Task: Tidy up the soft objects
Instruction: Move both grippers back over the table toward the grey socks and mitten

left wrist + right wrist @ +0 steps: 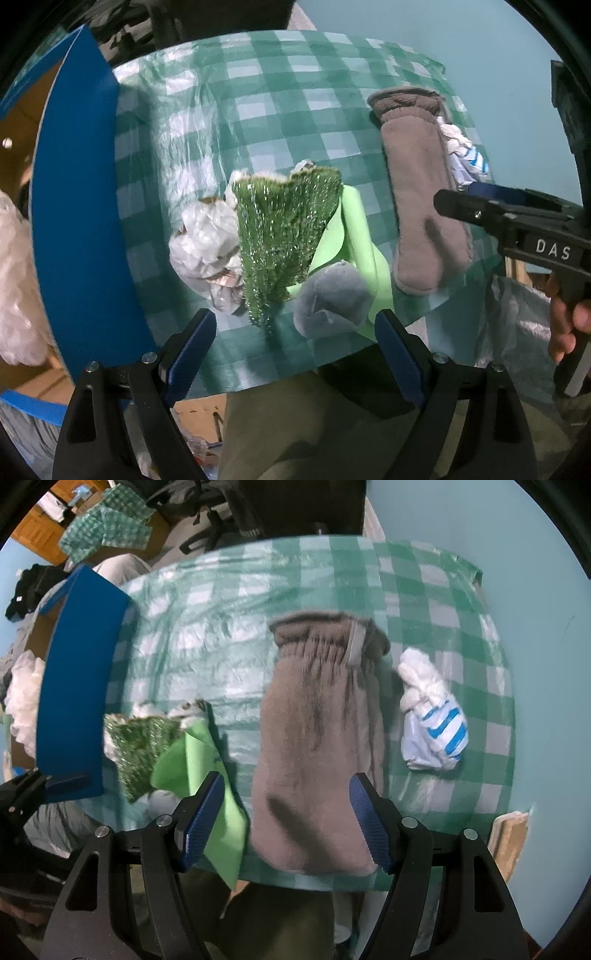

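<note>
Nothing looks put away yet, as far as can be seen. Several soft things are spread out on the green checked tablecloth. A long grey mitten is lying flat near the front edge of the table, and it is framed between the fingers of the right gripper. That claw is held wide apart, with nothing pinched in it. The left gripper is spread wide too, and it is empty. Under it a small heap is seen: a sparkly green cloth, a light green sheet, a small grey plush thing and a crumpled clear plastic bag, all touching. A white bag with blue stripes is lying just beside the mitten. A blue box is standing at the table's left side, and the things are probably meant to be put there. All the picking up is judged to be left.
</note>
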Available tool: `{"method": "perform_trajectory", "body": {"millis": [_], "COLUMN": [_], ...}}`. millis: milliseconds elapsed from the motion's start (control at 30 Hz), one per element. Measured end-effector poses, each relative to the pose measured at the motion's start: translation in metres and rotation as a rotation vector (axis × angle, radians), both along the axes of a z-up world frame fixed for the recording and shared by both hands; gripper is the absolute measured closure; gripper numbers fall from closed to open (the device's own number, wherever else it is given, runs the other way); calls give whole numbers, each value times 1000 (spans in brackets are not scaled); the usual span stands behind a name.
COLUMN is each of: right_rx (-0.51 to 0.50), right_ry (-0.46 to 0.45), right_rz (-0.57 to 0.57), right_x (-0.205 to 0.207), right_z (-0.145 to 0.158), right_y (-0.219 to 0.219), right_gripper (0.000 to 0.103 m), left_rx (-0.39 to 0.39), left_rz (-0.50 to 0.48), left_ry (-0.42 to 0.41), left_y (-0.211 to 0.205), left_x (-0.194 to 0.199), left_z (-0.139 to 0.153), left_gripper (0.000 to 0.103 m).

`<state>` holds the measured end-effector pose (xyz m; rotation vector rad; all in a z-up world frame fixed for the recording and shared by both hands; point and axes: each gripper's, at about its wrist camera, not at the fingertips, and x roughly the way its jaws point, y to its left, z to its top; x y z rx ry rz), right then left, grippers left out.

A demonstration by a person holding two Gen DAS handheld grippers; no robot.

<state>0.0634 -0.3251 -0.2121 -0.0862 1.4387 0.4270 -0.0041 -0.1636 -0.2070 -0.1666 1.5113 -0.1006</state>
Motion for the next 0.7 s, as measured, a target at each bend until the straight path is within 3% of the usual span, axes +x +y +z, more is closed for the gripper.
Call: {"method": "perform_trajectory", "body": {"millis": [200, 467, 600, 700], "right_rx": [-49, -39, -46, -43], "right_ry": [1, -4, -8, -10], "right_rz": [14, 20, 25, 22], "right_x": [-2, -1, 2, 3], "right_z": [-22, -32, -37, -41], "right_y": [-5, -9, -7, -7], "right_gripper": [32, 32, 32, 32], "left_rx": [-1, 15, 23, 14], "left_rz": [64, 110, 124, 134], "left_ry": [-6, -13, -18, -15], "left_y": [-5, -20, -27, -34], "left_x": [-10, -15, -14, -13], "left_z": [-18, -35, -43, -52], "left_gripper": [14, 14, 20, 32]}}
